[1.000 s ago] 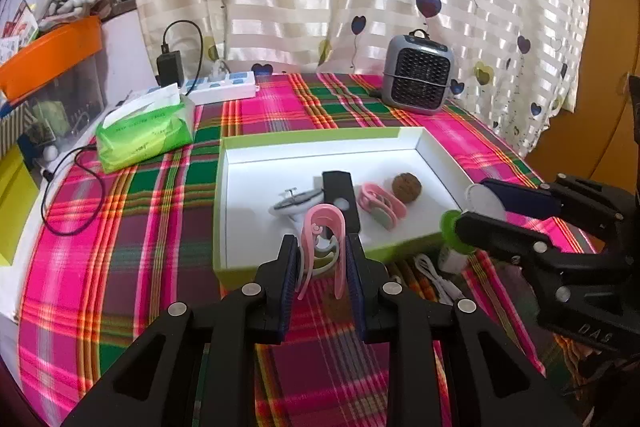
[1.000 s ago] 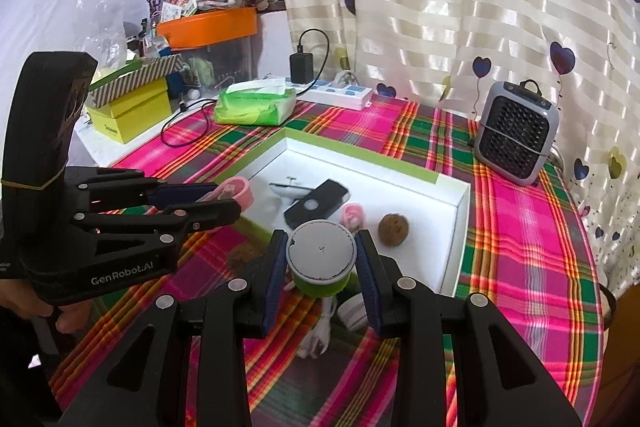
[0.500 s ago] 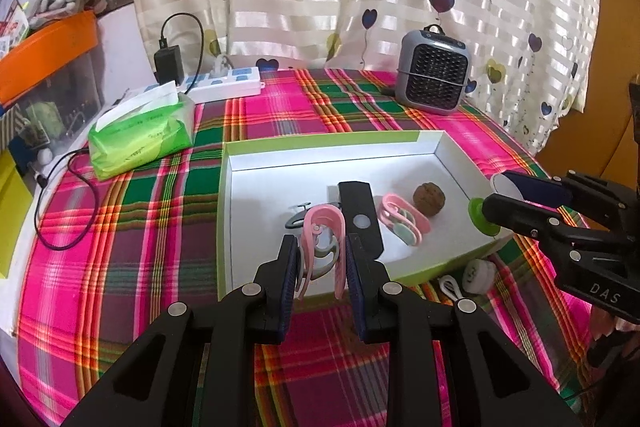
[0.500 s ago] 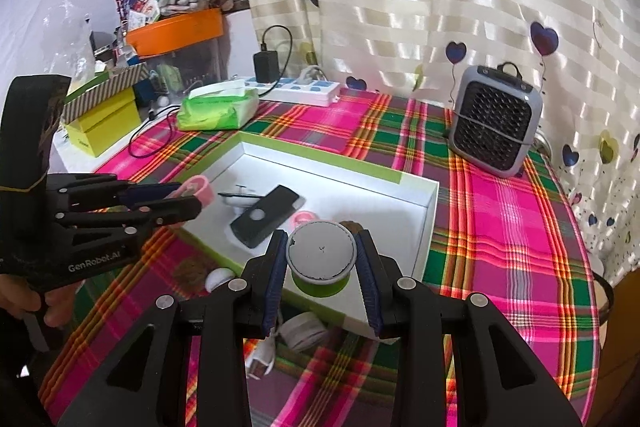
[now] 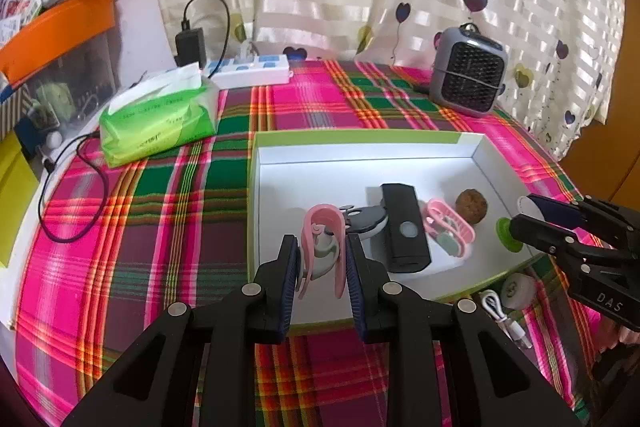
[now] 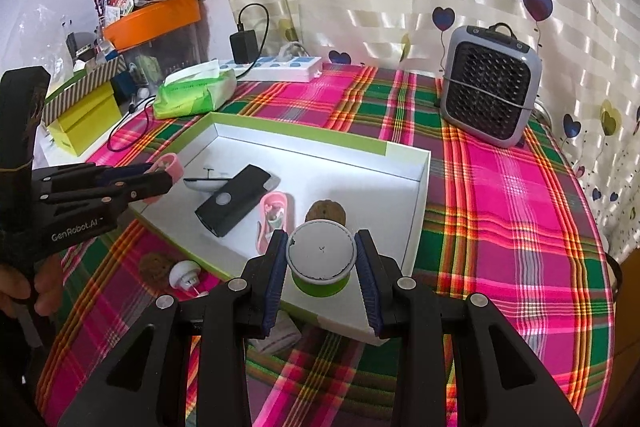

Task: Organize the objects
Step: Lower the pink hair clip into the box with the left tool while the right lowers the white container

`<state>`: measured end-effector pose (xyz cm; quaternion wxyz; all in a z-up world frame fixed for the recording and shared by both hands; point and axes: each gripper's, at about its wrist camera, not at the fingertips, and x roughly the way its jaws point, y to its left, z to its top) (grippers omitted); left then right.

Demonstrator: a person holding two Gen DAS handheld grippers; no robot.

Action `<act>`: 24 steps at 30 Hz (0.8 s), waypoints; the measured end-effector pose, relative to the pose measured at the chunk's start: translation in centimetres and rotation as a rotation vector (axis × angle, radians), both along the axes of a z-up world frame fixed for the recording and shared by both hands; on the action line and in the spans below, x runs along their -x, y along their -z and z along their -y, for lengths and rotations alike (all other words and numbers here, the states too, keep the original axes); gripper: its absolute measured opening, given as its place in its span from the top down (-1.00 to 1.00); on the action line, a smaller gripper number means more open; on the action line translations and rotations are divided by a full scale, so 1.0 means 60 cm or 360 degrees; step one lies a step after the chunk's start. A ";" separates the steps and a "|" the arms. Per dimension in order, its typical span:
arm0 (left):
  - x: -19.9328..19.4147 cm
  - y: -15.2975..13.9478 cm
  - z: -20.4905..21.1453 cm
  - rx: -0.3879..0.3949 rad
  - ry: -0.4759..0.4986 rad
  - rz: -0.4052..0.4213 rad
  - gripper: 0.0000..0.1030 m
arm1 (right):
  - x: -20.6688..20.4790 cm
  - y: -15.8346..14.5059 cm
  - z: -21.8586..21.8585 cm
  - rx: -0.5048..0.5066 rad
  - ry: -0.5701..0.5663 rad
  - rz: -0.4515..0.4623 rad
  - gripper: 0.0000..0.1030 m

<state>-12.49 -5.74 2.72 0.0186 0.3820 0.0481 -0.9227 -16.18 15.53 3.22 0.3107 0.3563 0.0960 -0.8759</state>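
Left gripper [image 5: 322,259] pinches a pink clip [image 5: 325,245] over the near-left part of the white tray [image 5: 360,157]; right gripper [image 6: 322,263] clamps a green-based round container [image 6: 322,259] above the near-right rim. Best lower each into bare tray floor, clear of the black device [image 5: 404,227], second clip [image 5: 448,231] and walnut [image 5: 472,206], before releasing.

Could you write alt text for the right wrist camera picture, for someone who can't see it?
A hand-held gripper grips a small green pot with a white lid over the near edge of a white tray on a plaid tablecloth. The tray holds a black remote, a pink clip and a walnut.
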 end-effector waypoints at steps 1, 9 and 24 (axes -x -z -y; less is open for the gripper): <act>0.002 0.002 0.001 0.0000 -0.0006 0.0006 0.58 | 0.001 0.002 0.000 -0.0001 0.0001 0.0007 0.31; 0.017 0.016 -0.001 -0.0004 -0.0016 0.0052 0.58 | 0.014 0.017 0.003 -0.0004 0.0001 0.0067 0.31; 0.028 0.025 -0.012 -0.0006 0.0031 0.0070 0.57 | 0.024 0.025 0.013 -0.0001 0.0001 0.0100 0.31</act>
